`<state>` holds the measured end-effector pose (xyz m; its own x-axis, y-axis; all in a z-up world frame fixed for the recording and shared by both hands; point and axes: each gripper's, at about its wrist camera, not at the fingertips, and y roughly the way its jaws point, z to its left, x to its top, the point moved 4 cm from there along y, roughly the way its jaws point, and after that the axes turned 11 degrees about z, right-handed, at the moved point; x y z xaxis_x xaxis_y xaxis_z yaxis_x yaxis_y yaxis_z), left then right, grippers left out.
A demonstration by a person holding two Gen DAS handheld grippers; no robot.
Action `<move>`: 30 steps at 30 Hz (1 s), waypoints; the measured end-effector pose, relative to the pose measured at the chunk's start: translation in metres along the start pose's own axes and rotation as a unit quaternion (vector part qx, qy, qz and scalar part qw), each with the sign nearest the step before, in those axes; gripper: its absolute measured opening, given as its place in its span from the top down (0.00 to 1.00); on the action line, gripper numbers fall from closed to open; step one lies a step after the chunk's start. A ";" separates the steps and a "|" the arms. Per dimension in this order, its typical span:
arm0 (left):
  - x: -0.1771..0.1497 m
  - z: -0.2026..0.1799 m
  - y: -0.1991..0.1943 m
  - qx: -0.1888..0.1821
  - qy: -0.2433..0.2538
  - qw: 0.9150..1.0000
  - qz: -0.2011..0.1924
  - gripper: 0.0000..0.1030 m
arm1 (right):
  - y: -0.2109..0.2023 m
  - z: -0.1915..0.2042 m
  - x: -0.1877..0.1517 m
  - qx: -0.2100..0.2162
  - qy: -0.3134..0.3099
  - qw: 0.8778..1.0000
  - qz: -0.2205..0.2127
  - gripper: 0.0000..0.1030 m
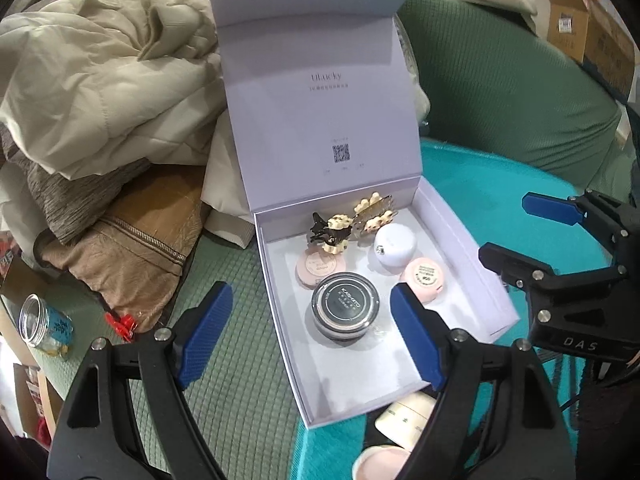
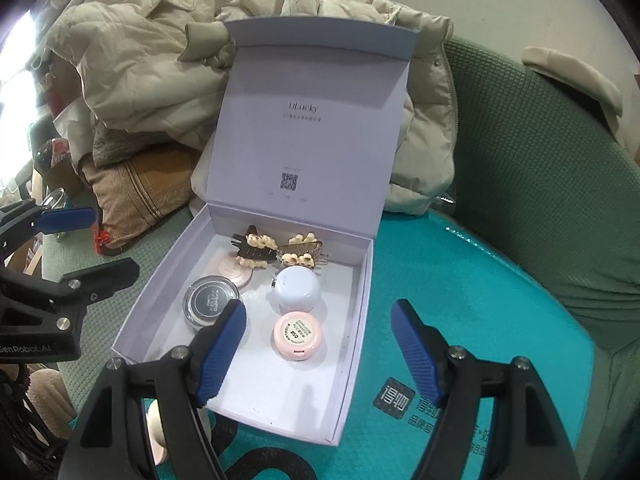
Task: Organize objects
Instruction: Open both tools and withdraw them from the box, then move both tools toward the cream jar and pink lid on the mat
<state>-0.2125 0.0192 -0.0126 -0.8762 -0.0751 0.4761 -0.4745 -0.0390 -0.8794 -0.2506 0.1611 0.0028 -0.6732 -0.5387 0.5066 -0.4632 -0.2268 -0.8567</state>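
The white box (image 1: 280, 280) lies open on the teal mat (image 1: 480, 184), its lid (image 1: 316, 100) standing upright at the far side against a heap of beige jackets (image 1: 100, 80). Inside, 2 hair clips (image 2: 256, 248) sit at the far end, one resting on a pink compact (image 2: 230, 268). Nearer are a black-lidded jar (image 1: 346, 304) on the left, a pale blue round case (image 2: 296, 288) to its right, and a 2nd pink compact (image 2: 298, 334) just near of the case. The near part of the box floor is bare. The left gripper (image 1: 312, 334) hovers over the box's near left, jaws released and holding nothing. The right gripper (image 2: 320, 356) hovers at the box's near right edge, jaws likewise spread and empty. A cream bottle (image 1: 404, 416) lies outside the box's near wall.
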 end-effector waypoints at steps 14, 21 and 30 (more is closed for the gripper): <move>-0.015 0.007 -0.071 0.014 -0.009 0.999 -0.042 0.18 | -0.044 0.007 -0.007 -0.002 0.001 1.000 -0.017 0.26; -0.033 0.000 -0.091 0.022 0.001 0.998 -0.054 0.16 | -0.060 0.018 -0.021 0.001 -0.003 1.000 -0.022 0.26; -0.063 -0.005 -0.103 0.016 0.002 0.999 -0.052 0.16 | -0.065 0.025 -0.049 0.007 0.005 1.000 -0.007 0.26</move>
<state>-0.1088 0.0332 0.0474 -0.8230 -0.0651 0.5642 -0.5594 -0.0786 -0.8251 -0.1735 0.1818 0.0312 -0.6731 -0.5270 0.5189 -0.4636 -0.2459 -0.8512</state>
